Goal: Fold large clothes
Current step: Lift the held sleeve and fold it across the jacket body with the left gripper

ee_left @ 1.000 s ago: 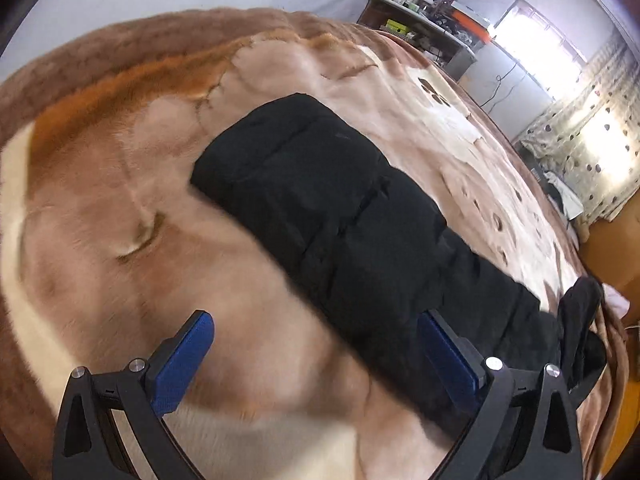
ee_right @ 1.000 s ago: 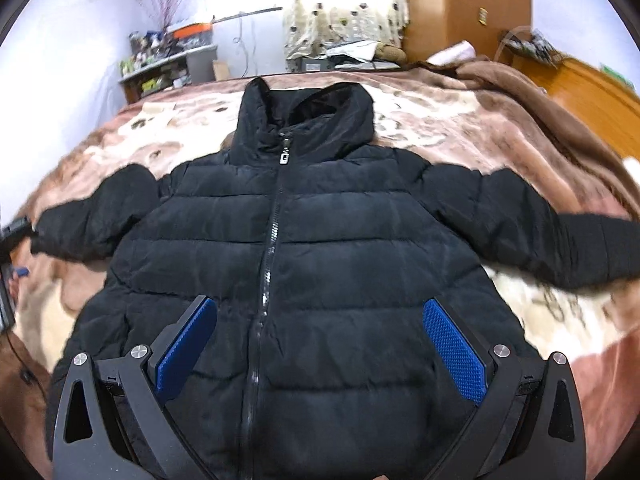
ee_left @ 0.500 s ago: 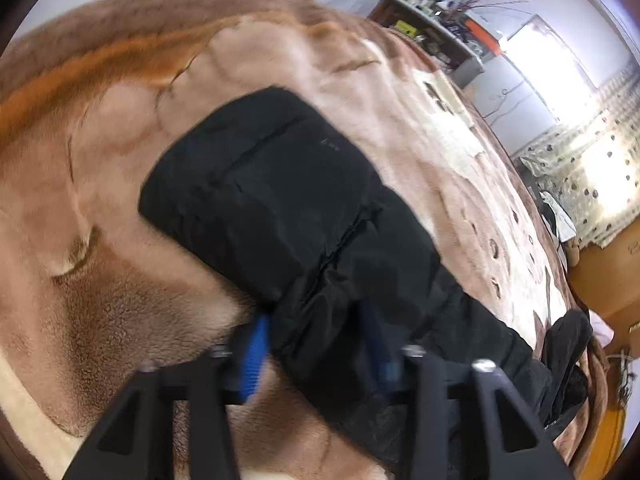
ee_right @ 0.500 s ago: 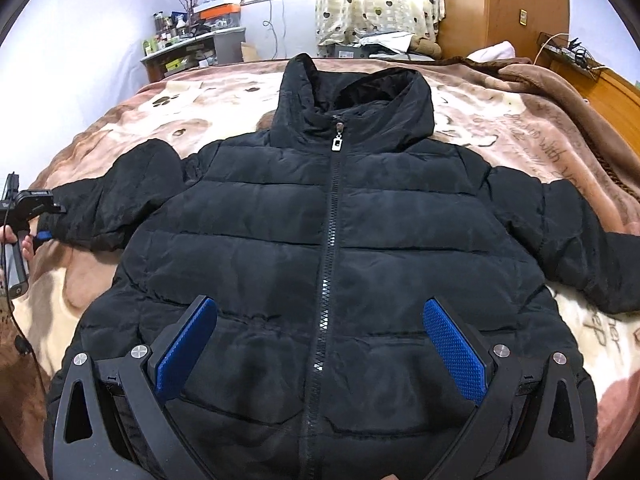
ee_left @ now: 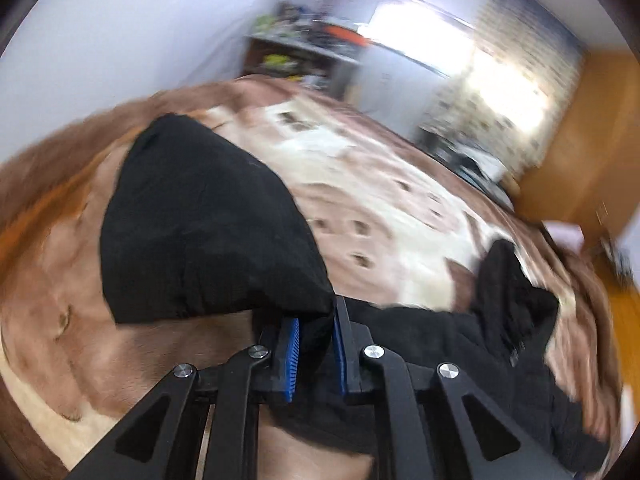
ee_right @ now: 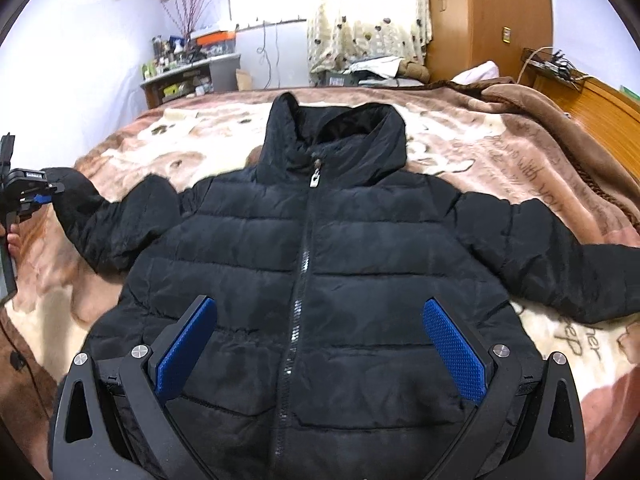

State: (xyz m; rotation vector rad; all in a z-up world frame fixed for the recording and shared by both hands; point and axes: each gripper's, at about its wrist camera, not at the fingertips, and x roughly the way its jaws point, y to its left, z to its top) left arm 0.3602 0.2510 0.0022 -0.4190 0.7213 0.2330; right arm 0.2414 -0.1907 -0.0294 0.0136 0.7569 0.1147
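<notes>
A black puffer jacket [ee_right: 320, 280] lies face up, zipped, on the bed with its hood toward the far side and both sleeves spread out. My left gripper [ee_left: 316, 344] is shut on the jacket's left sleeve [ee_left: 208, 232] near the cuff and holds it lifted off the blanket; it also shows at the left edge of the right wrist view [ee_right: 36, 196]. My right gripper [ee_right: 320, 348] is open and empty, hovering over the jacket's lower front, its blue pads [ee_right: 454, 348] either side of the zipper.
A brown and cream plush blanket [ee_right: 520, 152] covers the bed. A cluttered shelf [ee_right: 188, 76] and a curtained window [ee_right: 360, 12] stand beyond the far edge. A wooden wardrobe [ee_right: 500, 16] and wooden headboard [ee_right: 608, 100] are at the right.
My left gripper closed on the left sleeve and has raised it, swinging toward the jacket body. My right gripper stayed open and drifted slightly over the jacket's front.
</notes>
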